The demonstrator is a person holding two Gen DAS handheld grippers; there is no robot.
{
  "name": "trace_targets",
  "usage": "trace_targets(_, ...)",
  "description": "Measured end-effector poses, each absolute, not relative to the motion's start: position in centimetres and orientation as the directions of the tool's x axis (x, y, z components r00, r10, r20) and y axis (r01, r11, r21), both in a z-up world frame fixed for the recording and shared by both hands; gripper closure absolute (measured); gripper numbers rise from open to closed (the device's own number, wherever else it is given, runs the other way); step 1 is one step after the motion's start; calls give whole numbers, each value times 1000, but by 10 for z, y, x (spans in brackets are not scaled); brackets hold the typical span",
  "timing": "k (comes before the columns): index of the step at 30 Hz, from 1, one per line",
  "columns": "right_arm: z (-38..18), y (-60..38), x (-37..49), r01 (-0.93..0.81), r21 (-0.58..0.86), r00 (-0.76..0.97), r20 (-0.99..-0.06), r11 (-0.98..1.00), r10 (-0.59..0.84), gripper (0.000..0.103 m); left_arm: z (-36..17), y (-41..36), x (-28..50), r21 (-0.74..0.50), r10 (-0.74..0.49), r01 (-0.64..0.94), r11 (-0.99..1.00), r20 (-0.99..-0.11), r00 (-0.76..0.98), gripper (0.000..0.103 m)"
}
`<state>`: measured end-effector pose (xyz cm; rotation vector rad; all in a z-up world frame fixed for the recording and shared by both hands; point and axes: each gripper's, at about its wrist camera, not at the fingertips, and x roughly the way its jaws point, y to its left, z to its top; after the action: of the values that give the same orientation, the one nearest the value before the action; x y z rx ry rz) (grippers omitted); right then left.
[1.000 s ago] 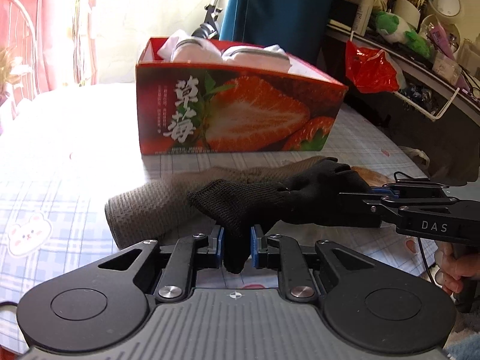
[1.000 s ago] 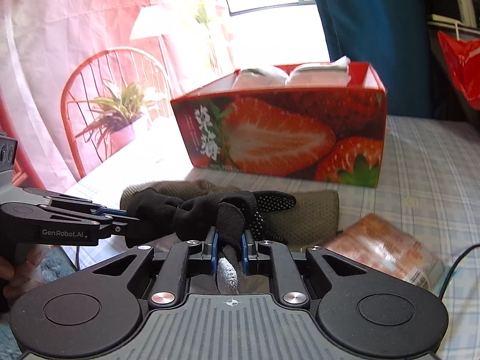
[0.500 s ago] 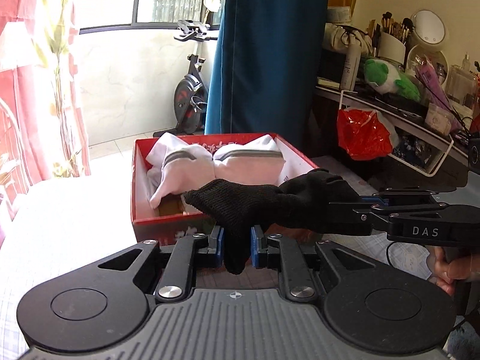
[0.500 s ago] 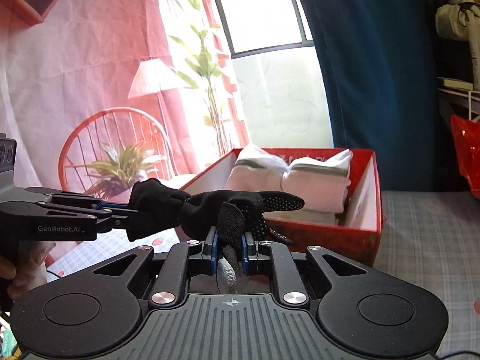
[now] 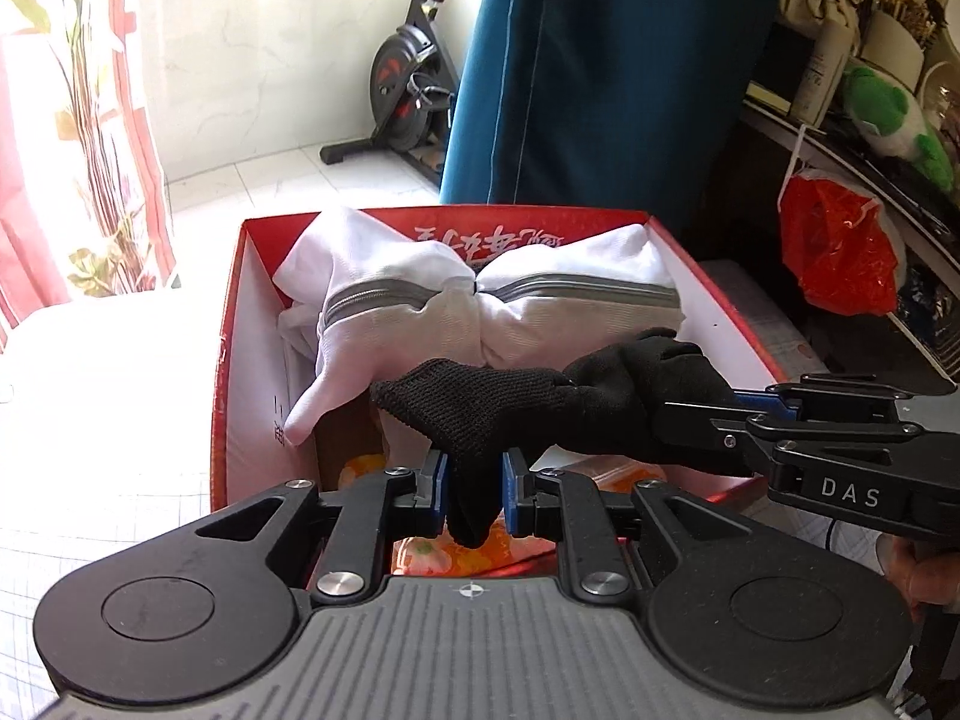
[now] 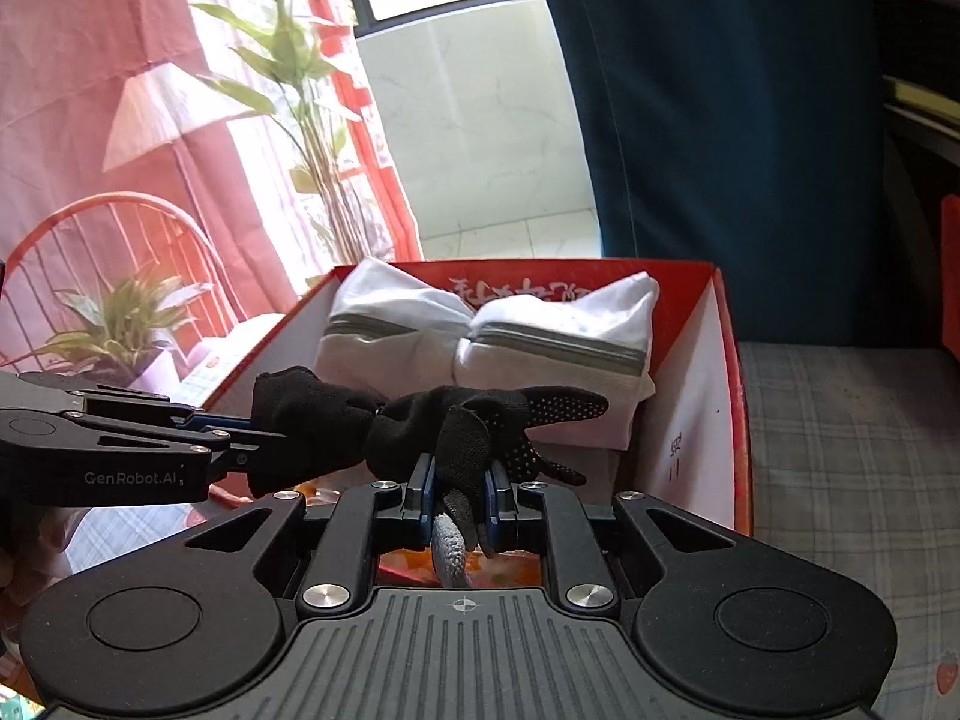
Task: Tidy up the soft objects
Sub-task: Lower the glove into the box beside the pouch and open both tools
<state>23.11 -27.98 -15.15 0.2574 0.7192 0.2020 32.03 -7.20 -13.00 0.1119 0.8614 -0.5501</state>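
A black knit glove (image 5: 540, 408) hangs stretched between my two grippers, over the near part of an open red strawberry box (image 5: 231, 360). My left gripper (image 5: 474, 486) is shut on its cuff end. My right gripper (image 6: 459, 492) is shut on its dotted finger end (image 6: 540, 408); it also shows in the left wrist view (image 5: 708, 420) at the right. Folded white garments with grey stripes (image 5: 480, 312) fill the box's far half. The box (image 6: 729, 396) and the white garments (image 6: 480, 336) also show in the right wrist view.
Orange packaging (image 5: 522, 540) lies on the box floor under the glove. A checked tablecloth (image 6: 840, 420) covers the table right of the box. A shelf with a red bag (image 5: 840, 240) stands at the right. A red chair and plant (image 6: 120, 324) are at the left.
Both grippers have carried the glove up off the table and forward over the open box. The view now looks down into the box. The grey towel is out of view.
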Motion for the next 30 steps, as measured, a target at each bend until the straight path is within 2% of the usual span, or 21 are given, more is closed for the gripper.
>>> trace_targets(11, -182, -284, 283, 26, 346, 652, -717, 938, 247, 88, -152, -84, 372, -81, -325, 481, 873, -832, 450, 84)
trace_targets(23, -190, -275, 308, 72, 276, 603, -778, 958, 179, 85, -163, -87, 388, -56, -285, 468, 882, -855, 434, 79)
trace_targets(25, -191, -274, 307, 76, 268, 603, -779, 960, 170, 80, -159, -88, 385, -38, -280, 474, 880, -847, 452, 71)
trace_targets(27, -191, -274, 305, 84, 261, 607, -779, 962, 159, 77, -154, -88, 380, -28, -297, 499, 866, -832, 468, 38)
trace_targets(28, -190, -275, 303, 84, 260, 613, -774, 962, 155, 75, -151, -88, 377, -21, -299, 503, 864, -826, 478, 34)
trace_targets(30, -186, -276, 300, 85, 243, 633, -762, 966, 136, 70, -143, -86, 371, -3, -294, 502, 865, -813, 502, 32)
